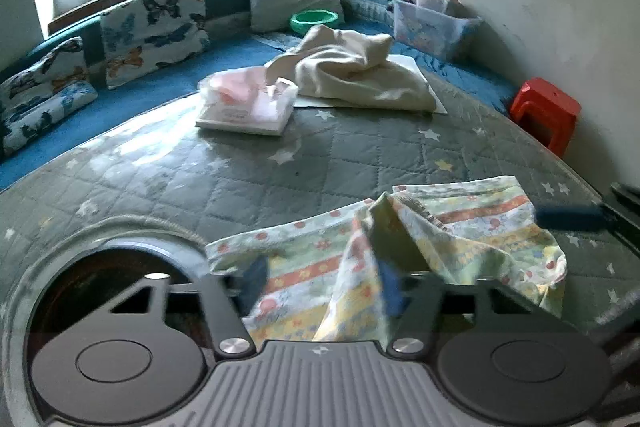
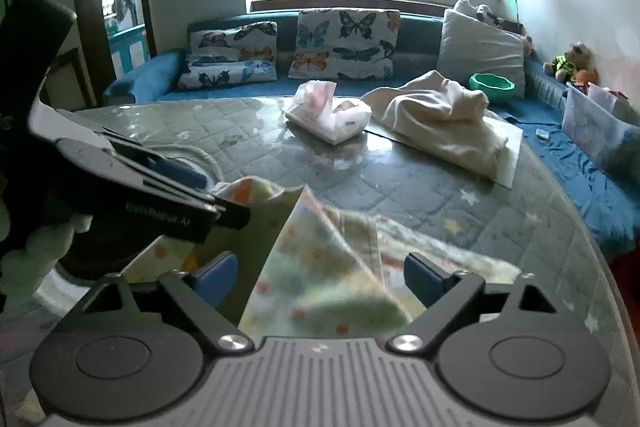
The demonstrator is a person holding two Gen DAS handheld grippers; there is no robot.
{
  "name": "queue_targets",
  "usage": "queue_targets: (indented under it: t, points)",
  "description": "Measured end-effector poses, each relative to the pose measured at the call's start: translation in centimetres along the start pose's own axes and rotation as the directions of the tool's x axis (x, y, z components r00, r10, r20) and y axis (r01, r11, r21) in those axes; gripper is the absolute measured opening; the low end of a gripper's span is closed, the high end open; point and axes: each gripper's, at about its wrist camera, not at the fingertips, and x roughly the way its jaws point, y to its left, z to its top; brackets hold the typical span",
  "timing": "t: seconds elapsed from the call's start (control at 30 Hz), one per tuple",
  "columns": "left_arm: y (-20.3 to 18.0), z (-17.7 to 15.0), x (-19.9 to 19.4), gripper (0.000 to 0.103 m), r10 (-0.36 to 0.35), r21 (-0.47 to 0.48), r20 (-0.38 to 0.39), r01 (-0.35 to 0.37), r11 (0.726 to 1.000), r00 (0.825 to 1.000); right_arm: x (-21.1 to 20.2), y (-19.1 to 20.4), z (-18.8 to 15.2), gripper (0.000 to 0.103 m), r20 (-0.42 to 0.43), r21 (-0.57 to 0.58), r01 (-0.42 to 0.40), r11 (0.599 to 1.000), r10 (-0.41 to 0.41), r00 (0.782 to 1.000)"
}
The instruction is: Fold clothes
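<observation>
Folding looks just begun: patterned garment (image 1: pixel 420 247) lies rumpled at the desk's (image 1: pixel 240 179) near edge, left tongs (image 1: pixel 324 281) apart around a raised fold, right tongs (image 2: pixel 320 277) apart over it; next, clamp and spread flat.

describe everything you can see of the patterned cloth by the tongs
The cloth is thin, soft fabric, pale yellow-green with orange and white stripes and small red flowers. It lies crumpled and partly folded on the quilted table cover, with one fold raised into a peak. Both the left tongs and the right tongs stand open around it.
</observation>
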Motion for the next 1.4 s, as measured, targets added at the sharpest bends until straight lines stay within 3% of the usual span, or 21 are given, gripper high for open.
queue_targets:
  t: [0.03, 0.07, 0.23, 0.33, 0.4, 0.43, 0.5, 0.6, 0.87, 1.03, 1.17, 1.33, 1.4]
  points:
    - [0.1, 0.2, 0.4, 0.021, -0.012, 0.002, -0.008, 0.012, 1.000, 1.000, 0.8, -0.1, 0.4, 0.089, -0.005, -0.002, -0.005, 1.000, 0.005, 1.000]
    - [0.2, 0.1, 0.5, 0.011, -0.024, 0.001, -0.009, 0.024, 1.000, 1.000, 1.5, -0.2, 0.7, 0.086, -0.012, -0.001, -0.011, 1.000, 0.011, 1.000]
    - [1.0, -0.6, 0.2, 0.006, -0.071, -0.018, -0.001, 0.071, 0.997, 0.997, 4.5, -0.1, 1.5, 0.078, -0.036, -0.019, -0.031, 0.999, 0.030, 0.999]
    - [1.6, -1.0, -0.4, 0.005, -0.088, -0.042, 0.010, 0.088, 0.995, 0.996, 6.1, 0.2, 1.5, 0.067, -0.055, -0.036, -0.027, 0.999, 0.025, 0.998]
    - [1.9, -1.4, -1.0, 0.005, -0.090, -0.056, 0.020, 0.091, 0.994, 0.996, 6.7, 0.3, 1.4, 0.047, -0.062, -0.039, -0.031, 0.999, 0.028, 0.998]
    - [2.0, -1.5, -1.2, 0.005, -0.089, -0.064, 0.023, 0.090, 0.994, 0.996, 7.0, 0.3, 1.3, 0.045, -0.067, -0.036, -0.026, 0.999, 0.024, 0.997]
    - [2.3, -1.8, -1.8, 0.005, -0.089, -0.078, 0.033, 0.091, 0.993, 0.996, 6.9, 0.5, 1.1, 0.026, -0.064, -0.040, -0.021, 0.999, 0.018, 0.998]
    - [2.7, -2.4, -2.8, 0.005, -0.093, -0.100, 0.048, 0.097, 0.990, 0.995, 5.5, 0.7, 0.8, 0.012, -0.033, -0.051, -0.003, 0.999, 0.001, 0.999]
    - [2.7, -4.4, -6.4, 0.005, -0.123, -0.116, 0.104, 0.134, 0.984, 0.987, -0.1, 1.7, -1.0, 0.008, 0.082, -0.117, 0.118, 0.986, -0.109, 0.991]
    - [2.4, -6.5, -8.6, 0.004, -0.097, -0.103, 0.122, 0.110, 0.989, 0.988, -2.8, 0.9, -2.9, 0.005, 0.104, -0.056, 0.172, 0.983, -0.166, 0.981]
    - [3.4, -9.1, -9.2, 0.004, -0.088, -0.130, 0.096, 0.100, 0.986, 0.992, -3.8, -1.0, -5.4, 0.005, 0.054, 0.023, 0.205, 0.978, -0.206, 0.977]
    - [3.9, -12.1, -8.2, 0.005, -0.095, -0.179, 0.031, 0.099, 0.979, 0.995, -2.6, -1.6, -8.8, 0.008, -0.067, 0.055, 0.183, 0.982, -0.179, 0.982]
    - [4.0, -13.0, -7.9, 0.005, -0.092, -0.196, 0.024, 0.095, 0.976, 0.995, -2.2, -1.2, -9.6, 0.008, -0.057, 0.068, 0.183, 0.981, -0.180, 0.982]
